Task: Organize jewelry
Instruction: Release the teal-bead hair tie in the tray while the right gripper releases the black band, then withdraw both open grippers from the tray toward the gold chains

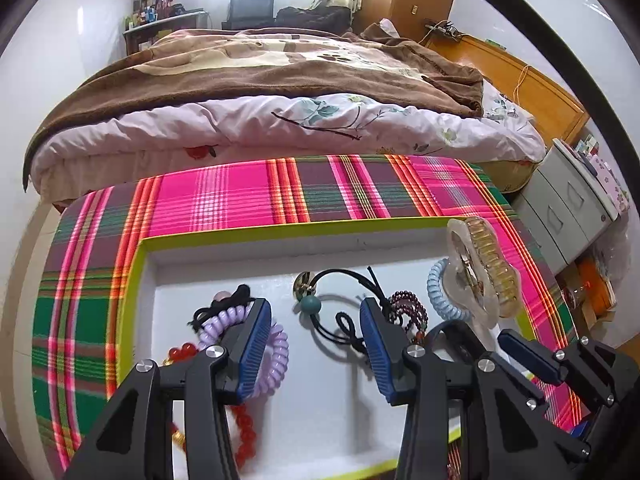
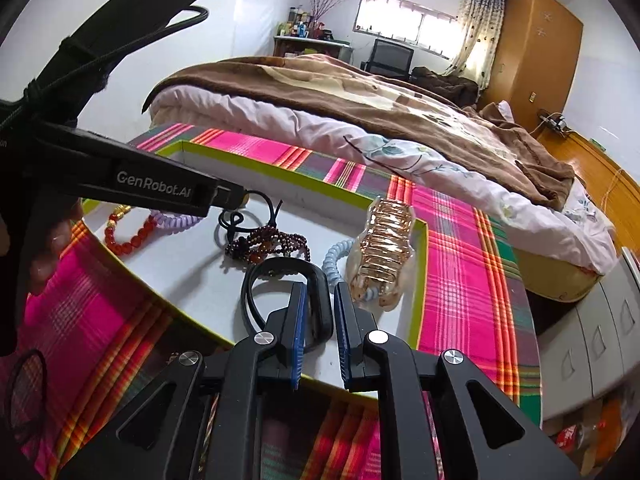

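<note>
The tray (image 1: 136,280) with a yellow-green rim and white floor lies on a plaid cloth (image 1: 240,196), and the jewelry is spread in it. The left gripper (image 1: 316,344) hangs over the middle of the tray with its jaws apart and nothing between the pads. Just ahead of its tips lies a black cord (image 1: 340,280) with a teal bead (image 1: 311,304) and a small gold ball (image 1: 303,283). At its left finger, partly under it, is a purple coil tie (image 1: 276,356), and further left and below is a red bead bracelet (image 1: 246,432). At its right finger lies a dark bead bracelet (image 1: 412,312). Further to the right are a blue coil tie (image 1: 438,292) and a gold watch (image 1: 492,268) in a clear wrap, which leans near the right rim of the tray. The right gripper (image 2: 320,320) is at the near edge of the tray, and its jaws are clenched on a black band (image 2: 280,270), which loops out ahead and to the left of its tips. Ahead of this gripper to the right stands the gold watch, with the blue coil tie touching it. Behind the cloth is a bed (image 1: 280,80) with a brown blanket. To the right of the cloth stands a grey drawer unit (image 1: 568,208).
</note>
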Tool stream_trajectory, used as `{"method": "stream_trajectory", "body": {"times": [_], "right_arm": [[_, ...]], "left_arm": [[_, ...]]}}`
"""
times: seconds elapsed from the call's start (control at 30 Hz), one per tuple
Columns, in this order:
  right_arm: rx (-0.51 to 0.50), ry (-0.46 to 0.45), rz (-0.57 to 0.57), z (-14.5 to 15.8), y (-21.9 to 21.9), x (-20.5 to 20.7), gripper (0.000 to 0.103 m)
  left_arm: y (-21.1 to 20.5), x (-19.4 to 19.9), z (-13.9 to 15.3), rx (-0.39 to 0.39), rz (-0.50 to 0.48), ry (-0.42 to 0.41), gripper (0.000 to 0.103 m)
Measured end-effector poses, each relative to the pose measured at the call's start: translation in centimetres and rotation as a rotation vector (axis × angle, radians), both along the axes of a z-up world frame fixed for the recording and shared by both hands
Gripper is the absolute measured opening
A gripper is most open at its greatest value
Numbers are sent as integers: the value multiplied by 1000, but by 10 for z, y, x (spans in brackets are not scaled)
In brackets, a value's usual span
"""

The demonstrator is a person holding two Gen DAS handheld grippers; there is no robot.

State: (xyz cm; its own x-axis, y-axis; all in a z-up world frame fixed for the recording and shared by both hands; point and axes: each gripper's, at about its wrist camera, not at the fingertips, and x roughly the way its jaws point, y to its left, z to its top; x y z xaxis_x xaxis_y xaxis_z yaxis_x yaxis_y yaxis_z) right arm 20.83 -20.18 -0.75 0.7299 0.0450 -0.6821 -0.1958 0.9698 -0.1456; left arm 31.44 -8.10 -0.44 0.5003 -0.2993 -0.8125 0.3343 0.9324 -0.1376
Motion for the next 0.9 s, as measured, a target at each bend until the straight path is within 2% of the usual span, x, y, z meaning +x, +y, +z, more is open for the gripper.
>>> {"method": "stream_trajectory", "body": {"times": [0.1, 0.2, 0.47, 0.57, 0.73, 0.8, 0.9], "right_arm": [[9, -16, -5, 6, -1, -11, 14], [18, -26, -14, 11, -3, -21, 14], [49, -38, -33, 17, -10, -58, 15], [80, -20, -35, 14, -12, -70, 15], [148, 30, -10, 2, -10, -89, 16], [156, 54, -3, -5, -7, -91, 19], [195, 82, 0, -12, -7, -93, 33]], "left_arm": [[4, -11, 6, 1, 6, -12, 48], [7, -26, 13, 12, 15, -33, 55], [19, -73, 25, 2, 30, -67, 57], [25, -94, 28, 10, 42, -84, 60], [35, -122, 25, -3, 51, -85, 61], [38, -132, 23, 6, 62, -90, 61], [44, -145, 20, 11, 81, -100, 66]]}}
